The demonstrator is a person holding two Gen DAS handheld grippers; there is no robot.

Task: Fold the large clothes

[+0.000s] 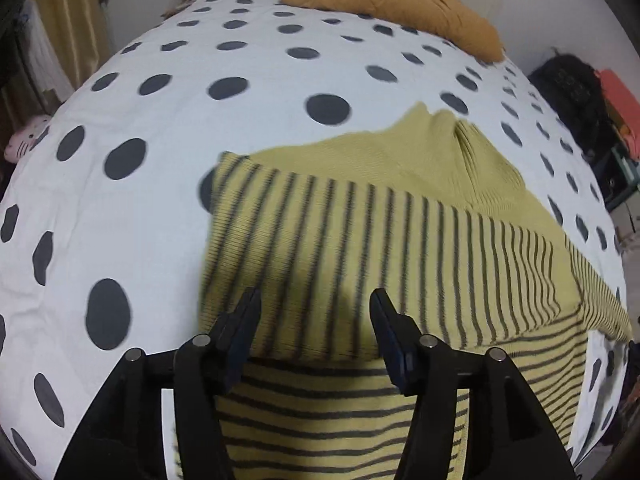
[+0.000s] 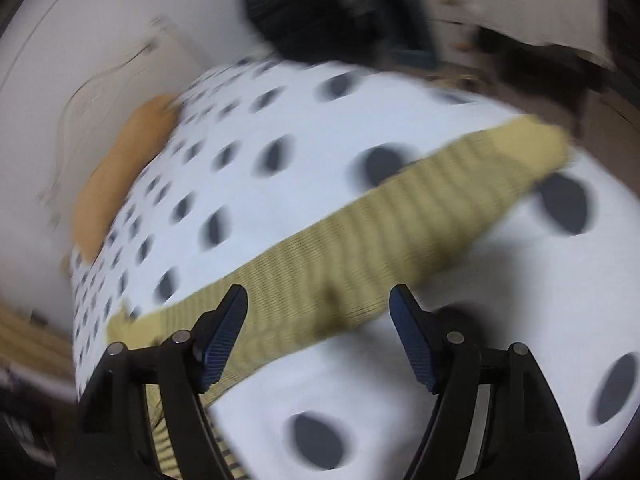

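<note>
A yellow sweater with dark stripes point(image 1: 360, 248) lies on the polka-dot bed cover point(image 1: 160, 152). One part is folded across the body, its stripes running the other way. My left gripper point(image 1: 316, 300) is open and empty, just above the folded part. In the right wrist view, which is blurred, a long striped sleeve point(image 2: 400, 216) stretches diagonally across the bed to a plain yellow cuff point(image 2: 532, 144). My right gripper point(image 2: 320, 300) is open and empty, above the near part of the sleeve.
An orange-brown pillow point(image 1: 392, 4) lies at the head of the bed and also shows in the right wrist view point(image 2: 116, 184). Dark bags and boxes point(image 1: 576, 92) stand beside the bed on the right. A pink plush toy point(image 1: 24, 140) sits at the left edge.
</note>
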